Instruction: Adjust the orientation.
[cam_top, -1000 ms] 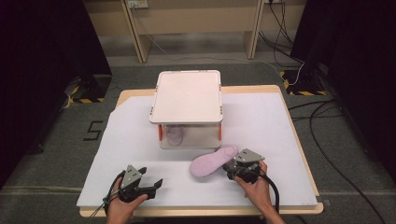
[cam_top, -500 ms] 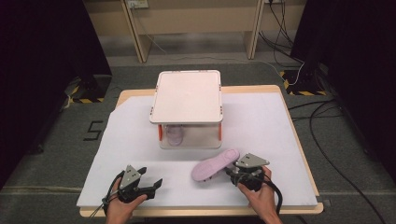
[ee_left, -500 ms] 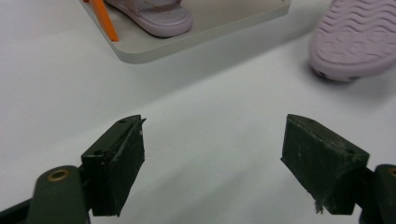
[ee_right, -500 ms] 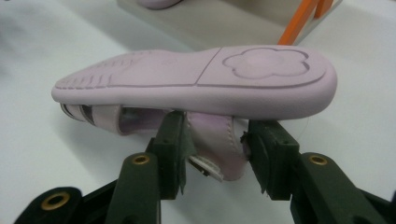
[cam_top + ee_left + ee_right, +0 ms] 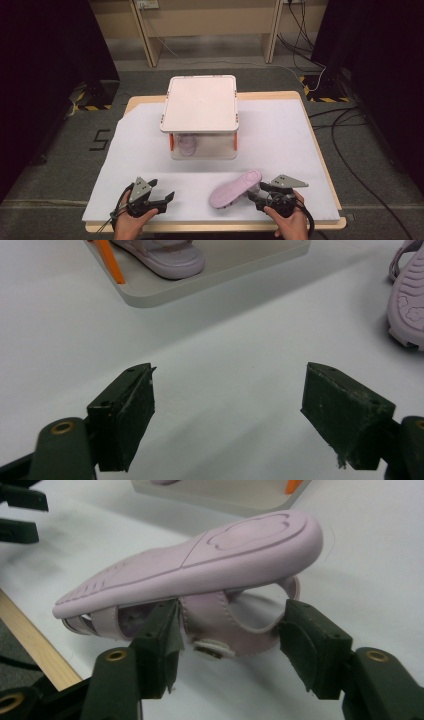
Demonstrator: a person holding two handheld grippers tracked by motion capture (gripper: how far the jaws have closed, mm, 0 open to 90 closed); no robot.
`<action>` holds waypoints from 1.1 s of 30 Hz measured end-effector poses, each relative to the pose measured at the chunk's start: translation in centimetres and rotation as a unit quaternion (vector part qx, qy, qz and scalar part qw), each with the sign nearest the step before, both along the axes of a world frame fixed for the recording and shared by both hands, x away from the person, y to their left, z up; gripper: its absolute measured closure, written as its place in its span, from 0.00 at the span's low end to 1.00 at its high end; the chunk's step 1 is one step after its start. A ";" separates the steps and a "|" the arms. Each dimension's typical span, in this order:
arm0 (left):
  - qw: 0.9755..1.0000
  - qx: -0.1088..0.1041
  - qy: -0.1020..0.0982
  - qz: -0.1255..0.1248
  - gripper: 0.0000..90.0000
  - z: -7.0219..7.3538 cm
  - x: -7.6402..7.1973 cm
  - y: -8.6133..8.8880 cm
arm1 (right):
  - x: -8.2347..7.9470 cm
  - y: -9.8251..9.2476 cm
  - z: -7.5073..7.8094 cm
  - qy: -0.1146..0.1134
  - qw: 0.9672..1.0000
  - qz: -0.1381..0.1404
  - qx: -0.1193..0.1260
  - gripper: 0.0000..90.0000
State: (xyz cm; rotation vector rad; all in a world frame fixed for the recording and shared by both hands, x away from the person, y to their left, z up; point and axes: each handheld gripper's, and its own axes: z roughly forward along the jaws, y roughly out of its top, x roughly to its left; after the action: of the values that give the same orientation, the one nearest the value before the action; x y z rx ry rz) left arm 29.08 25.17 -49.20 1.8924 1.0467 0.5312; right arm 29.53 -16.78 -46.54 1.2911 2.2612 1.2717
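The right gripper [image 5: 257,194] sits low at the near right of the table, its two black jaws set apart around the strap side of a pale lilac child's sandal [image 5: 236,188]. In the right gripper view the sandal [image 5: 200,565] lies sole-up and tilted; the left jaw touches the strap, the right jaw stands clear of it, and the jaws have just been opening, so there is no firm pinch on the shoe. The left gripper [image 5: 167,198] rests at the near left, well apart from the sandal, its jaws spread wide with nothing but bare cloth between them.

Everything stands on a white sheet [image 5: 280,135] that covers most of a light wooden table [image 5: 305,100], whose edge shows around the sheet. In the middle stands a small white two-tier shoe rack with orange posts [image 5: 200,102]; on its lower shelf lies a second lilac sandal [image 5: 187,145], matching the first.

Beyond the table, grey carpet [image 5: 220,75] runs to pale wooden furniture legs [image 5: 272,30]. Black cables [image 5: 350,145] trail across the floor on the right, yellow-and-black hazard tape [image 5: 317,95] marks the floor at both sides, and dark curtains [image 5: 45,75] close the room on left and right.
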 end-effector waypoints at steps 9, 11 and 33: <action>1.000 0.003 0.000 -0.004 0.23 0.0 0.0 -0.1 | 0.3 1.0 0.1 -0.042 0.999 -0.017 0.008 0.40; 1.000 0.003 0.002 -0.004 0.23 -0.1 0.0 -0.2 | 0.8 1.5 0.3 -0.061 0.998 -0.020 0.005 0.42; 1.000 0.001 0.000 -0.005 0.23 0.0 0.0 -0.1 | 6.3 3.6 -0.1 -0.081 0.996 0.032 -0.017 0.55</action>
State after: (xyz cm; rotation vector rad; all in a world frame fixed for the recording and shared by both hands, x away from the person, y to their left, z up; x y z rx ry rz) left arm 29.07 25.08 -49.16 1.8987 1.0364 0.5271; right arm 35.83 -13.21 -46.60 1.0697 2.2171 1.3024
